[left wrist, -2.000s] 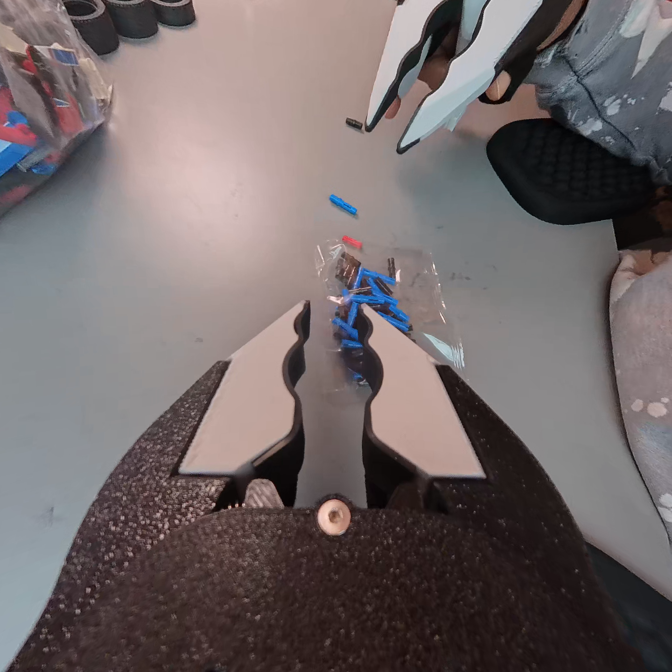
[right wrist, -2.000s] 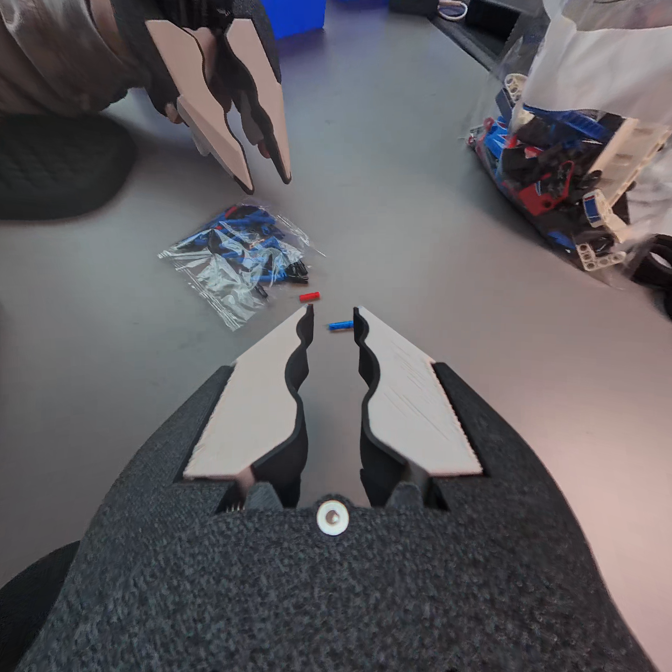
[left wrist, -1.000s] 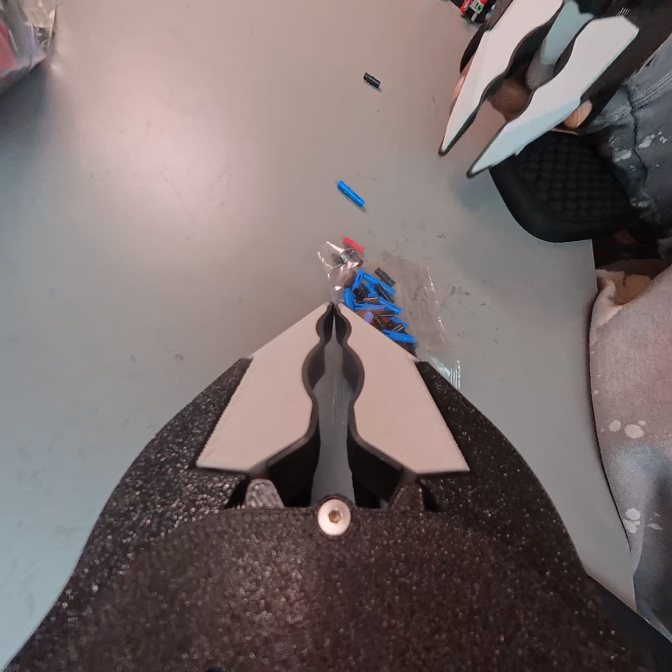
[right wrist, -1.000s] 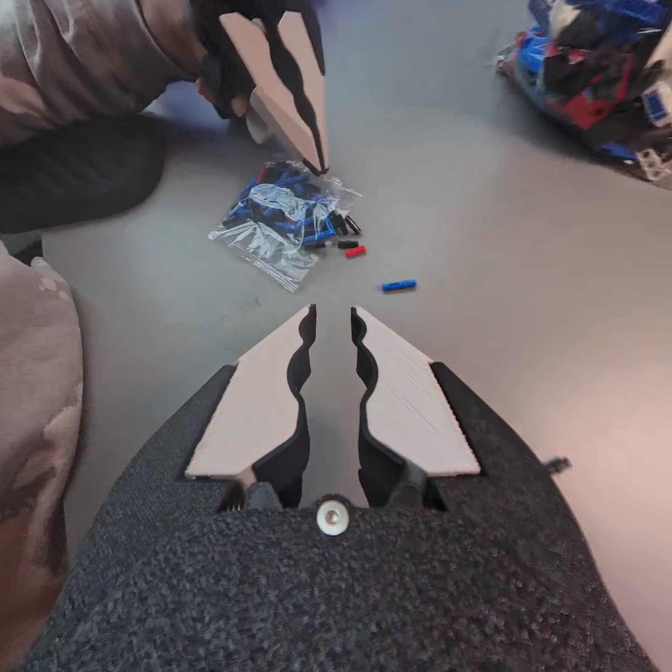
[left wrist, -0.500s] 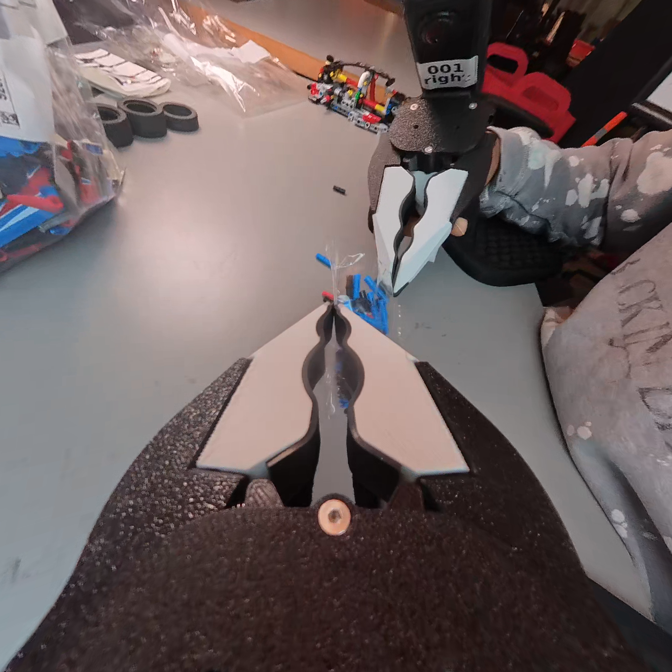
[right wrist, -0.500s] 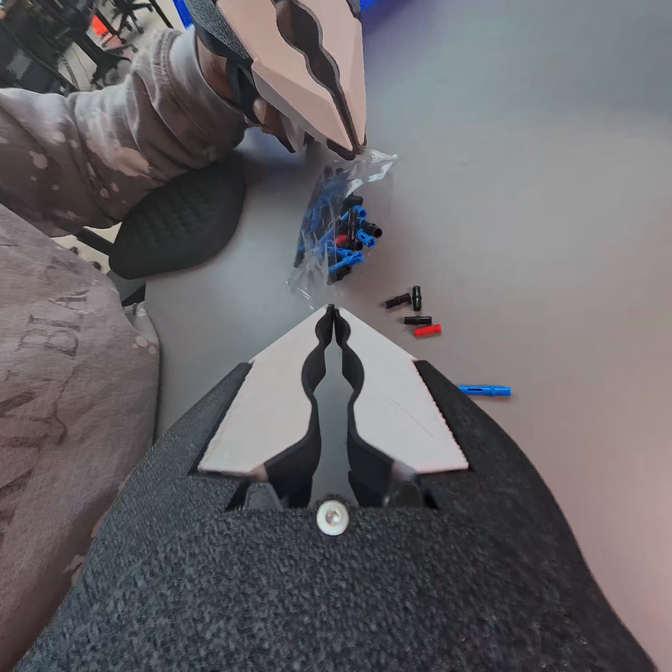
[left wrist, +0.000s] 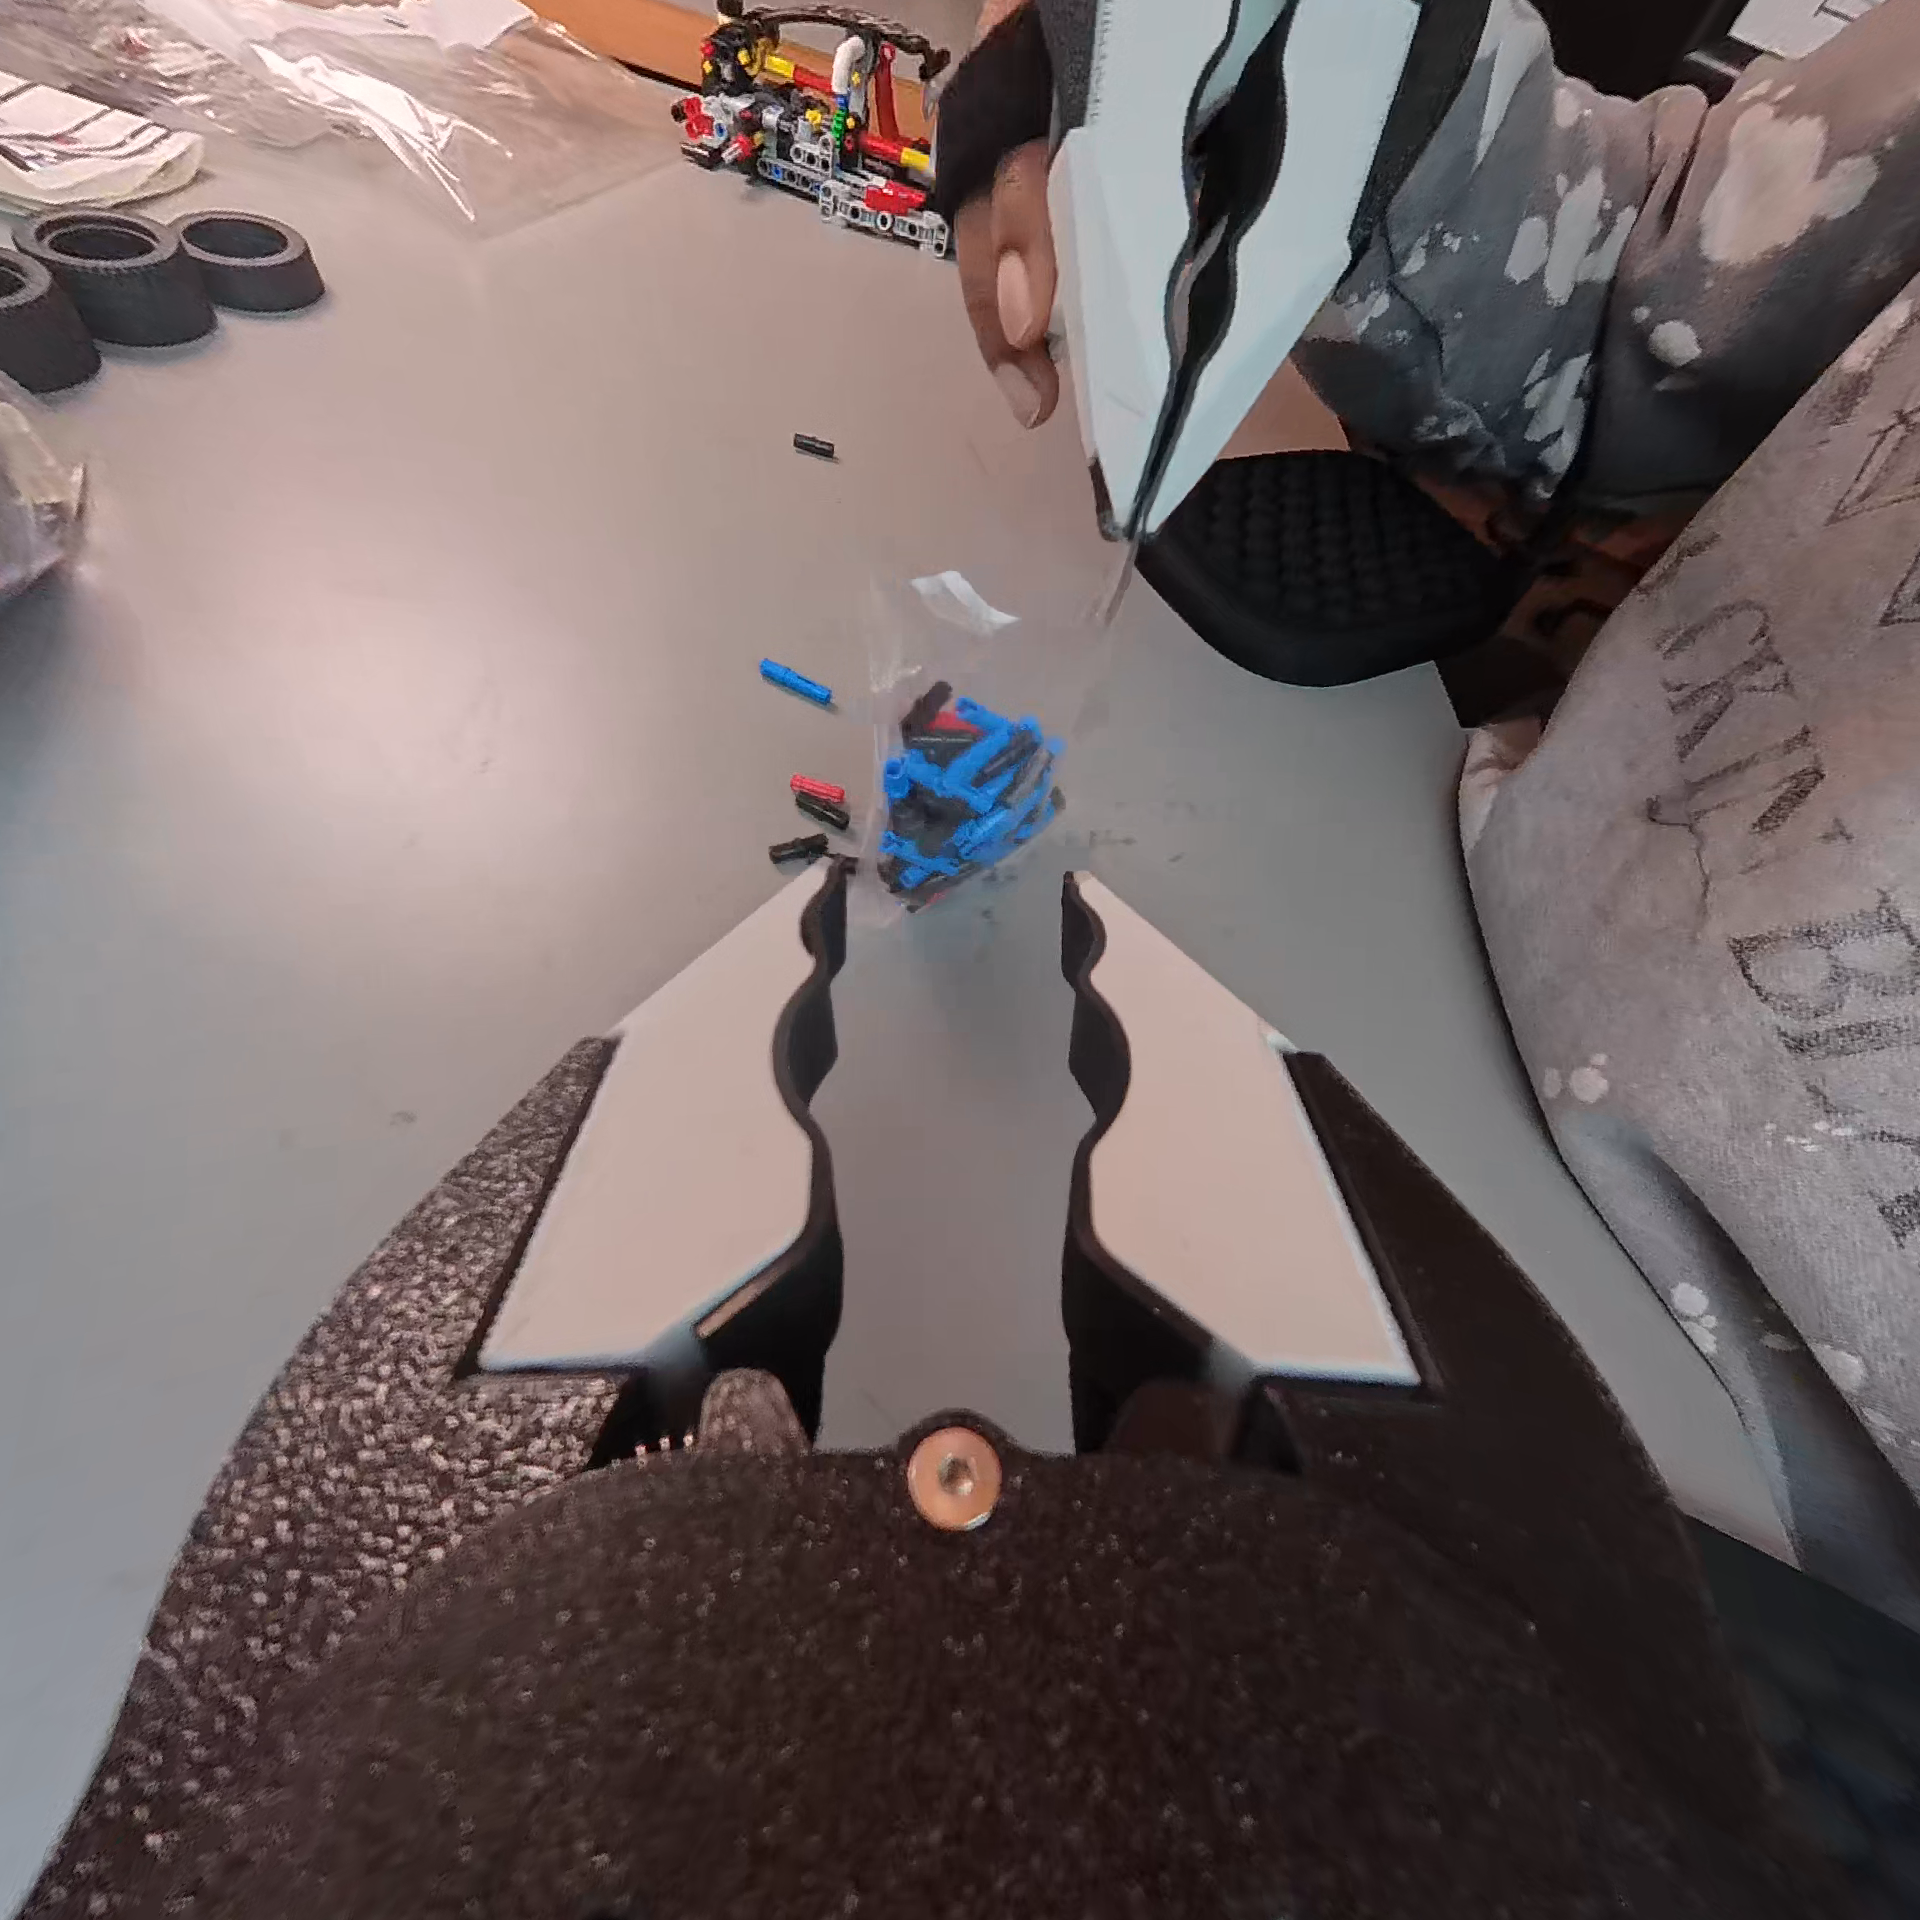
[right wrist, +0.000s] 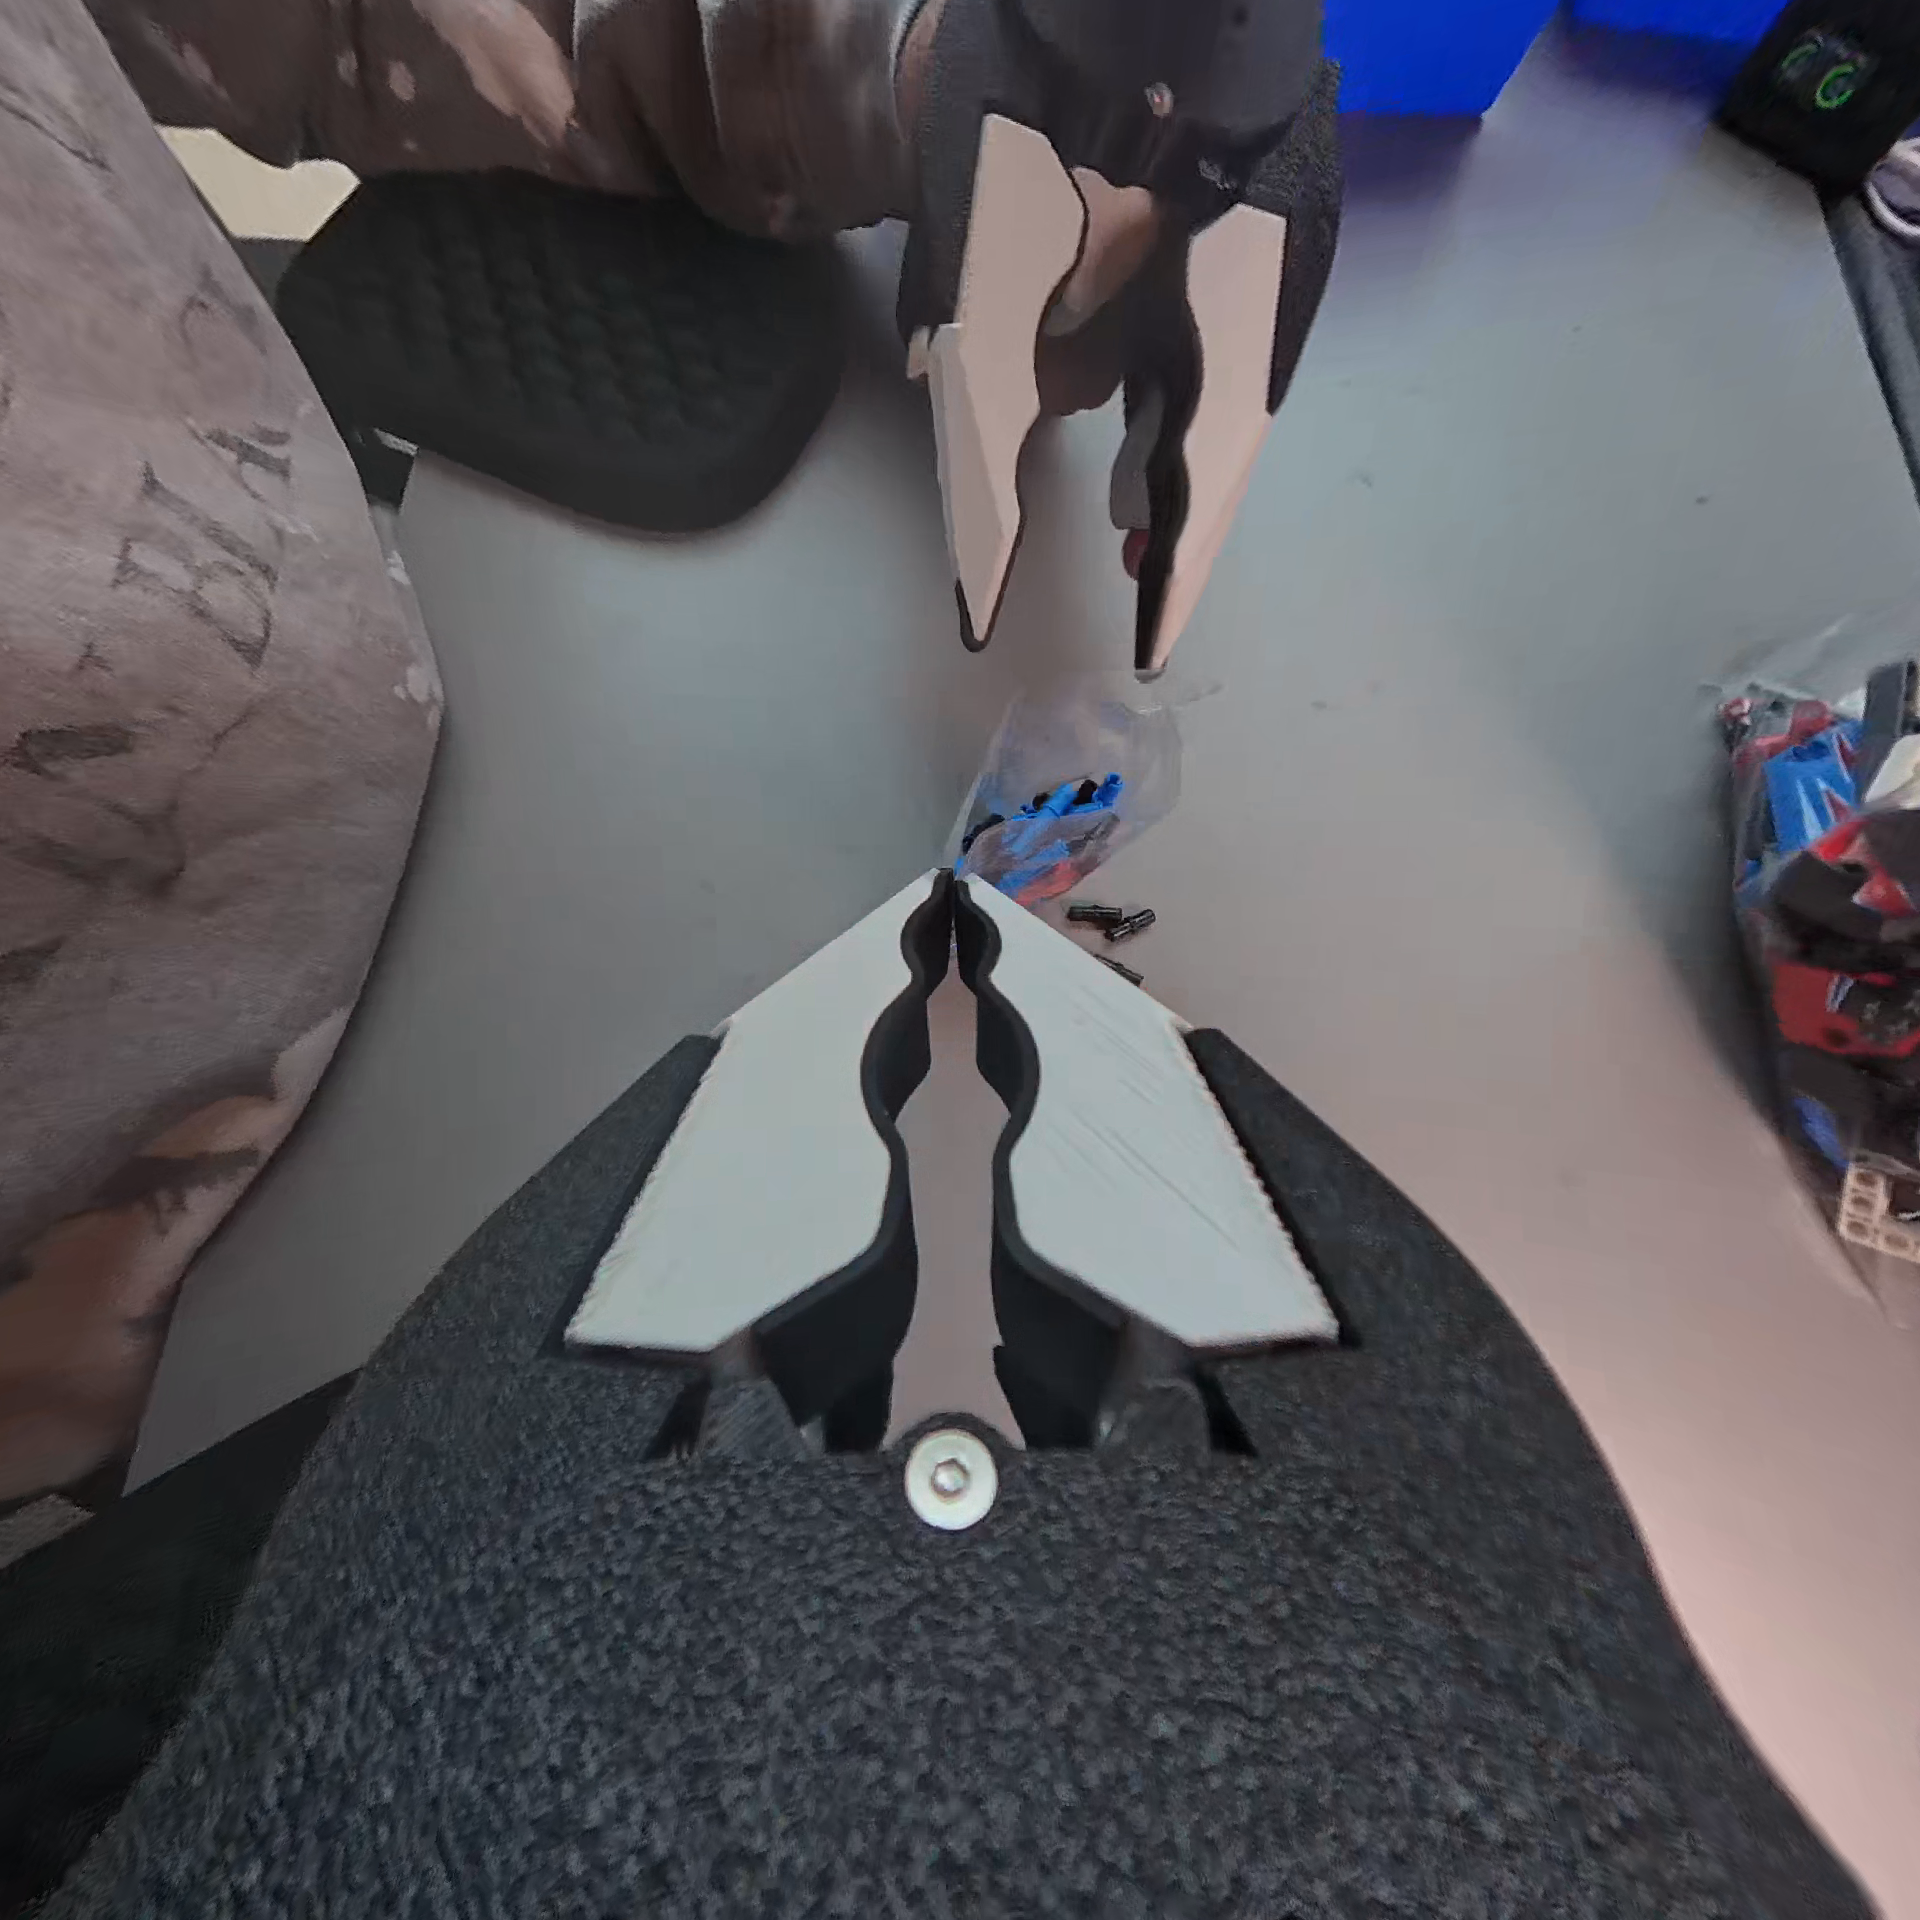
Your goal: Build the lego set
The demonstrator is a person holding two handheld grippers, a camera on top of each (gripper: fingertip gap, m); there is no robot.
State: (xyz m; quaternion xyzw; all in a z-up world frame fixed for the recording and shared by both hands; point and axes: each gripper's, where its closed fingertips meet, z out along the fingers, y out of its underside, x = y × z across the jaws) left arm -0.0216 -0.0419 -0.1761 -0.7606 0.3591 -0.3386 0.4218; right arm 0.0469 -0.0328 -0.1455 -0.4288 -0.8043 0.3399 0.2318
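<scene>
Clear bag (left wrist: 966,748) (unlabelled) pinched by right gripper (right wrist: 953,878); left gripper (left wrist: 951,883) fingers apart.

A small clear bag (left wrist: 961,790) of blue, black and red pins hangs upright, loose pins (left wrist: 816,798) lying beside it.

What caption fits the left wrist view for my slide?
Right gripper holds the pin bag up; left gripper open nearby.

Grey table (left wrist: 416,623) with loose pins (left wrist: 816,798), tyres (left wrist: 125,275)
</scene>
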